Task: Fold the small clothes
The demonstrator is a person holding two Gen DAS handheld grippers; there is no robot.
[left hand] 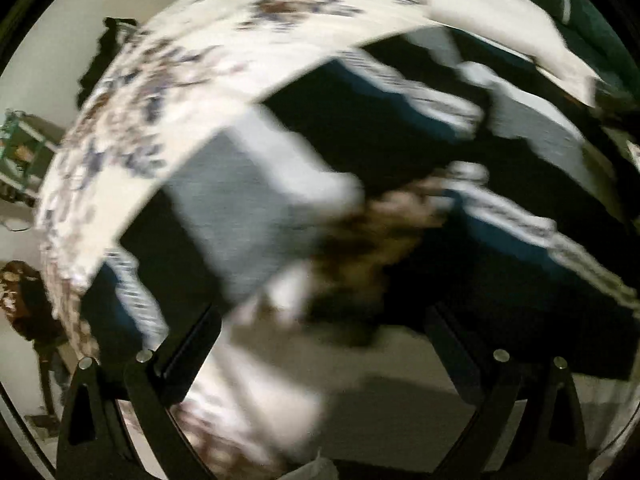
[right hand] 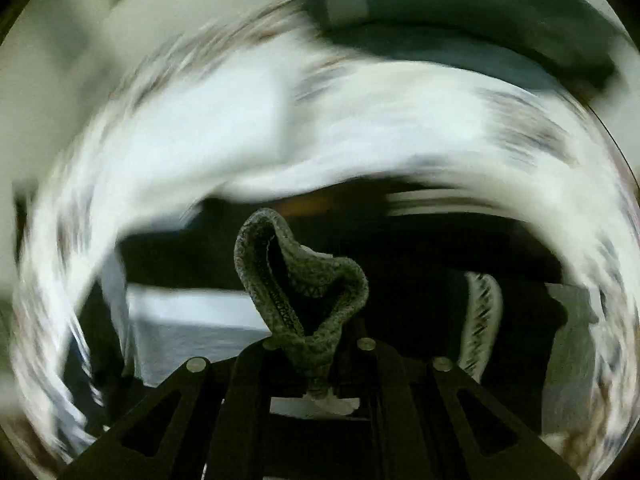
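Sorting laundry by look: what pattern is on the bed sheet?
White bed sheet with blue-brown floral print; clearest in left wrist view.

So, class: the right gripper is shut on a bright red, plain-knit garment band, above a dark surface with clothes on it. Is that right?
Not quite. The colour is wrong: in the right wrist view the right gripper is shut on a grey speckled knit band, not a red one. The rest stands: a dark surface with clothes lies below.

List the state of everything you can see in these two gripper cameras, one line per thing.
Dark speckled knit band: looped, clamped at the right gripper, sharp while the background smears.
Left gripper: fingers spread wide, nothing between them.
Grey and white folded cloth: lying on the dark surface, blurred.
White floral bedsheet: spread flat, motion-blurred.
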